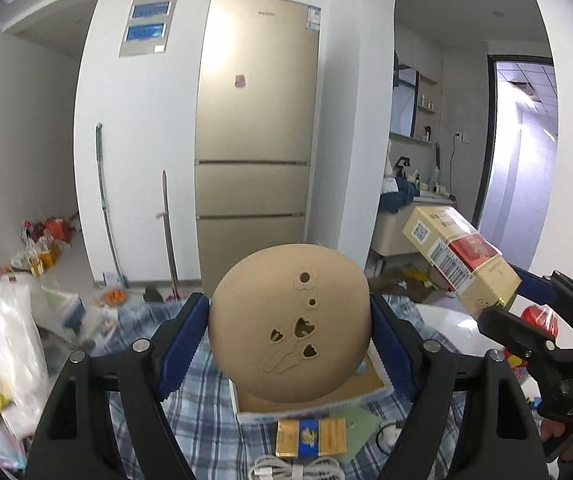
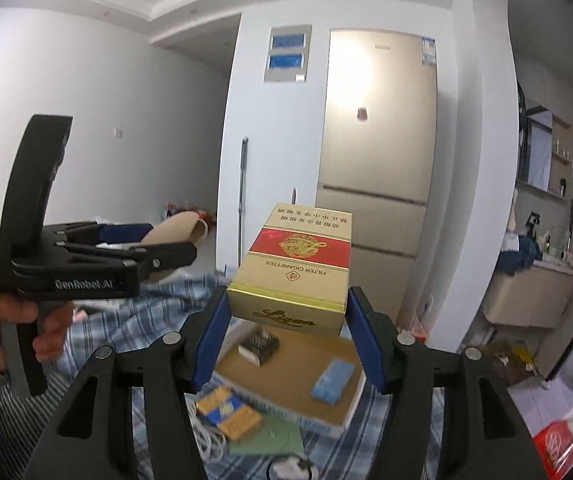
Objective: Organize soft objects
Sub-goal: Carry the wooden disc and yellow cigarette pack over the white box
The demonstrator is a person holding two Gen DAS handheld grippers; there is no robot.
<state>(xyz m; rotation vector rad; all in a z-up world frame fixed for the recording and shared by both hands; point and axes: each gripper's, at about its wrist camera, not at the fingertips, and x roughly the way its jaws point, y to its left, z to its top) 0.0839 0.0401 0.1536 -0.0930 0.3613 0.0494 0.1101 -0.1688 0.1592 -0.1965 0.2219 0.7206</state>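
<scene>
Holding a blue packet (image 2: 332, 381), the cardboard tray (image 2: 286, 376) sits beneath both gripped items.

— What colours did the two held things have?
— The round shell (image 1: 288, 322) was plain tan with flower cut-outs; the cigarette pack (image 2: 292, 270) was gold with a red band.
— And underneath?
— The cloth (image 1: 210, 408) was blue-and-white plaid, and the finger pads (image 2: 210, 338) were blue on black.
</scene>
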